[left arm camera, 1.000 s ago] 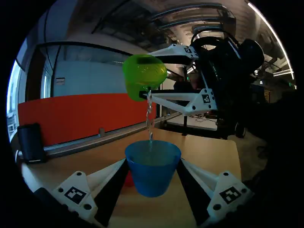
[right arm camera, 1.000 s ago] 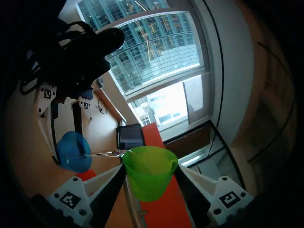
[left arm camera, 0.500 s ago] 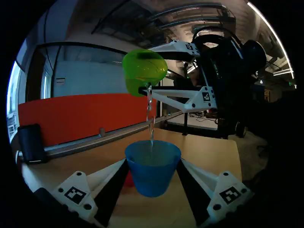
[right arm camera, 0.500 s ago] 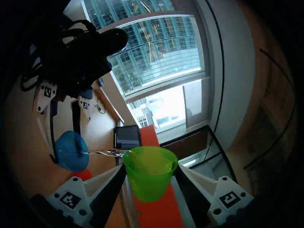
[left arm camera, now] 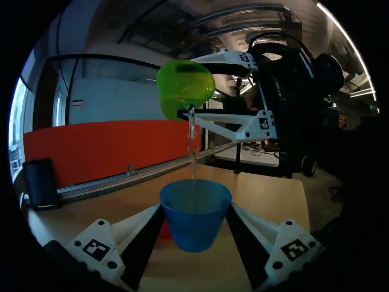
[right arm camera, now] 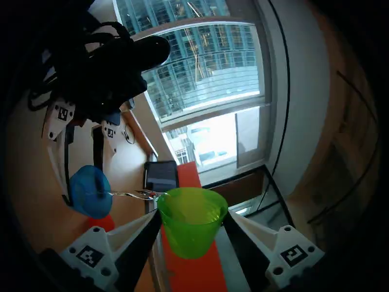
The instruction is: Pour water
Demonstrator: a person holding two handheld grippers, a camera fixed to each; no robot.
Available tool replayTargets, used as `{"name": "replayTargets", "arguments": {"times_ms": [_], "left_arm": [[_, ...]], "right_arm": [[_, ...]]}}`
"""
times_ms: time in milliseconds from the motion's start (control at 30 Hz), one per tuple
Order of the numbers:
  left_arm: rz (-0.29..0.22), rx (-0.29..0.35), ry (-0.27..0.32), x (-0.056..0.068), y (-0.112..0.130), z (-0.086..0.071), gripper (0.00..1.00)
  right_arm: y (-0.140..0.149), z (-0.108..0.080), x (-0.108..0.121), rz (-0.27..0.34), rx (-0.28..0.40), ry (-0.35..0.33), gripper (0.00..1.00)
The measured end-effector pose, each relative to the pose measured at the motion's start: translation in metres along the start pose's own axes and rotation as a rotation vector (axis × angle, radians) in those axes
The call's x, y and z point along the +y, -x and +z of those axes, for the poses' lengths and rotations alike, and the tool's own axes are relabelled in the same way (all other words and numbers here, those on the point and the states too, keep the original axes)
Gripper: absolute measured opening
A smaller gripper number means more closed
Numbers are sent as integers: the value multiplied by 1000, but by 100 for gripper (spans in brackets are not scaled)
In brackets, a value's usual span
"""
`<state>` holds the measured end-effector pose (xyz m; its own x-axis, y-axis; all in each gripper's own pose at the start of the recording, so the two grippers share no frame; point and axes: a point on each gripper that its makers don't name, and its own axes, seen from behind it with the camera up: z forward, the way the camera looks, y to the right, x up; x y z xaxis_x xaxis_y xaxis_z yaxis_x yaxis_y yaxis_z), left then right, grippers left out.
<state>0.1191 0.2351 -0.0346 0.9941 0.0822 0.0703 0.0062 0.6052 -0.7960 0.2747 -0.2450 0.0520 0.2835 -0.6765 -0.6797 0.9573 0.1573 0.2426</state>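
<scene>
A wall of tall windows (right arm camera: 209, 78) and a long orange panel (left arm camera: 97, 146) frame a pale wooden worktop (left arm camera: 272, 194), over which two handheld grippers meet. In the left gripper view, the right gripper (left arm camera: 187, 90), a dark mass of body and cables behind white fingers, hangs high above the worktop's far edge with its fingers closed on a green cup (left arm camera: 185, 90) tipped steeply onto its side. The left gripper (left arm camera: 195, 219) sits low over the worktop, its two fingers pressed against either side of an upright blue cup (left arm camera: 195, 228), which stands directly beneath the green one, well in from the worktop's far edge. Whether the blue cup's base touches the wood cannot be told. The right gripper view shows the green cup clamped between that gripper's own fingers, mouth towards the camera, with the blue cup farther off to one side in the other gripper's hold. A dark rectangular box (left arm camera: 40, 184) stands at the worktop's left edge, against the foot of the orange panel. A small red object (left arm camera: 165, 228) lies on the worktop just behind the blue cup. A thin, twisting stream of water (left arm camera: 191, 141) runs from the green cup's lowered rim straight down into the open mouth of the blue cup.
</scene>
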Motion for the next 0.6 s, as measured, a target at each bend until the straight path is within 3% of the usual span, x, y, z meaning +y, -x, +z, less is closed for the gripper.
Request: {"name": "replayTargets", "arguments": {"times_ms": [600], "left_arm": [[1, 7, 1, 0, -2, 2, 85]], "right_arm": [[-6, 3, 4, -81, 2, 15, 90]]}}
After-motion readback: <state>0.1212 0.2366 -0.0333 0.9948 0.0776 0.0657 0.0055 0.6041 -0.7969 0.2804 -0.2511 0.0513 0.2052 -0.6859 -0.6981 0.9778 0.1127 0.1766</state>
